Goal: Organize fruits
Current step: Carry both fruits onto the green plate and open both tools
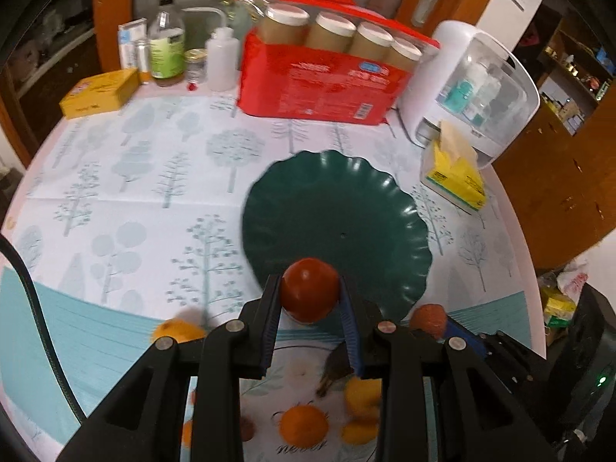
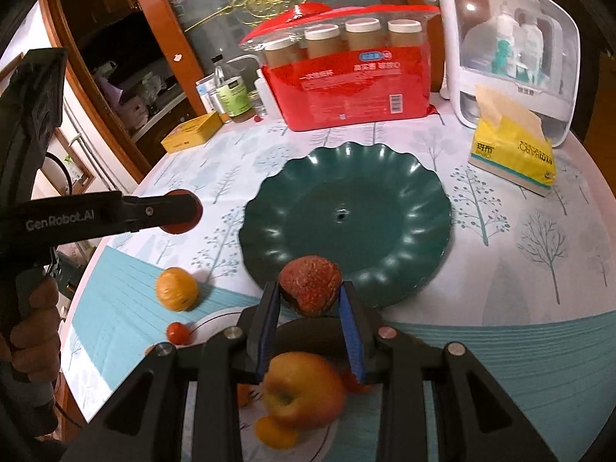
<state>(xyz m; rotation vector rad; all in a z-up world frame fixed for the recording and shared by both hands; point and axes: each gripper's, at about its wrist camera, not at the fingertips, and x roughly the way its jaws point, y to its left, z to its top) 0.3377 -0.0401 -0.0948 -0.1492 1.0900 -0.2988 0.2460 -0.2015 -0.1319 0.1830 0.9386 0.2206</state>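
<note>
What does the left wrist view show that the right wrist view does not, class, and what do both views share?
Left wrist view only: the left gripper seen from behind, its blue pads shut on a smooth red fruit, and the white squeeze bottle in full.

Right wrist view only: the right gripper close up, shut on a rough reddish fruit, an apple below it, a small red fruit, and a hand holding the left gripper's handle.

Both: the empty green plate, red package, yellow tissue pack, yellow box and white case.

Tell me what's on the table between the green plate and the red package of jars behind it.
Nothing: in the right wrist view, only bare tree-print tablecloth lies between the green plate and the red package.
</note>
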